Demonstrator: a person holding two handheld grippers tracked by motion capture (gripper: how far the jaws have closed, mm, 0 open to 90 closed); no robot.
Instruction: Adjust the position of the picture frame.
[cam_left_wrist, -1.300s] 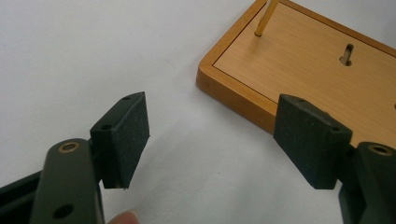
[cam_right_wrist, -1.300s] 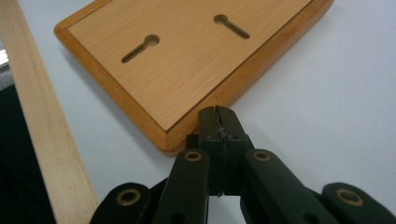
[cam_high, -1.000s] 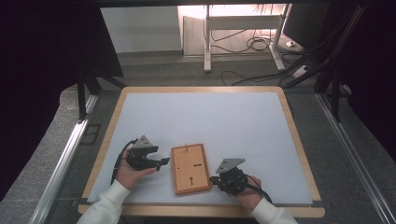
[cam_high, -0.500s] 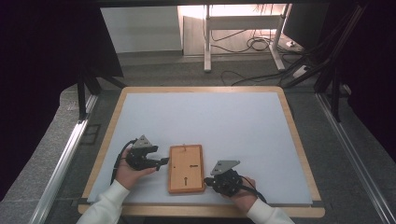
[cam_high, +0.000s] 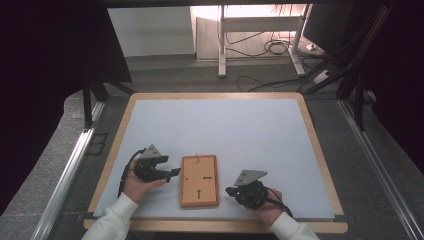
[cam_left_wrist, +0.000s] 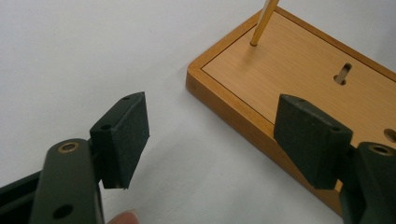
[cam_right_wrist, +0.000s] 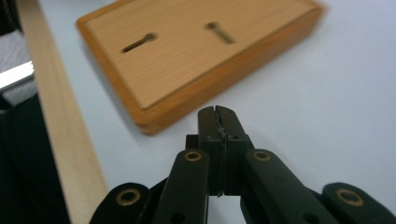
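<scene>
A flat wooden board (cam_high: 199, 180) with keyhole slots lies face up on the white mat, near the front edge. It appears again as the wooden board (cam_left_wrist: 299, 79) and the wooden board (cam_right_wrist: 187, 51). A thin wooden peg (cam_left_wrist: 261, 23) stands in a hole at its far corner. My left gripper (cam_high: 175, 173) sits at the board's left side, open, its jaws straddling the board's near edge (cam_left_wrist: 212, 140). My right gripper (cam_high: 229, 191) rests to the right of the board's near corner, shut with nothing between its jaws (cam_right_wrist: 218, 116).
The white mat (cam_high: 220, 130) lies in a wooden frame (cam_high: 112, 150) whose rail (cam_right_wrist: 60, 140) runs close beside the right gripper. Metal rails and dark posts flank the table. Cables and a stand lie on the floor beyond.
The board has turned from tilted to square with the mat and shifted left. The right gripper has drawn back to the right, away from the board. The left gripper has barely moved.
</scene>
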